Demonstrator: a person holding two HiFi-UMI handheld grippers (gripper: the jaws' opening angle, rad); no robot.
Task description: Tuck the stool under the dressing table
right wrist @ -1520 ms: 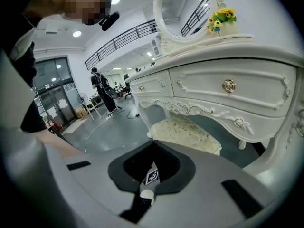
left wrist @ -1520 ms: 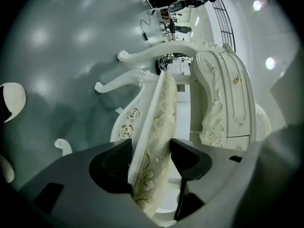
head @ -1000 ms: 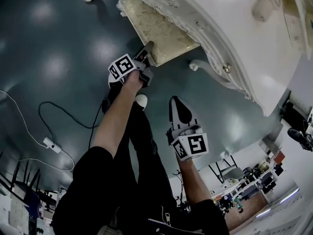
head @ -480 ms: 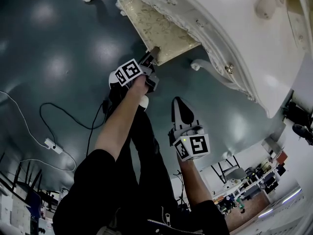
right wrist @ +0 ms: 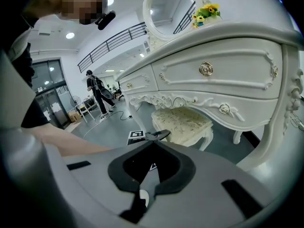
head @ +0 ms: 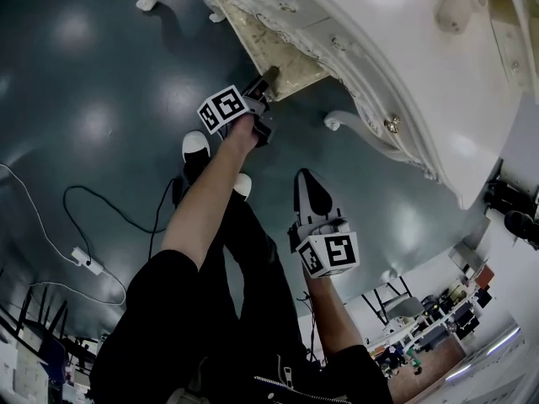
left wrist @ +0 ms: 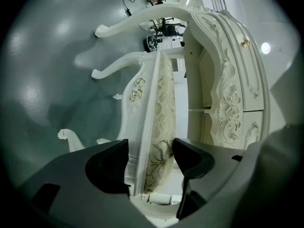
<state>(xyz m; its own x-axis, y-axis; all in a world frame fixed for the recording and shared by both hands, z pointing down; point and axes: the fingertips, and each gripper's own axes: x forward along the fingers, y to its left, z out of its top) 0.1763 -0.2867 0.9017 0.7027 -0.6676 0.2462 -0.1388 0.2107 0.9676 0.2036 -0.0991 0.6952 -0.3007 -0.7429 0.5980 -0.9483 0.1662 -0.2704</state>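
Left gripper (left wrist: 151, 156) is clamped on the near seat edge of the stool (head: 285, 67), cream floral cushion between its pads. The stool sits mostly under the dressing table (head: 396, 66), near edge poking out past the table front. Right gripper (head: 306, 178) has its jaws together, empty, away from the table front.

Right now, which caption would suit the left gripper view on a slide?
Left gripper grips the cushioned stool by its seat edge, beside the white dressing table.
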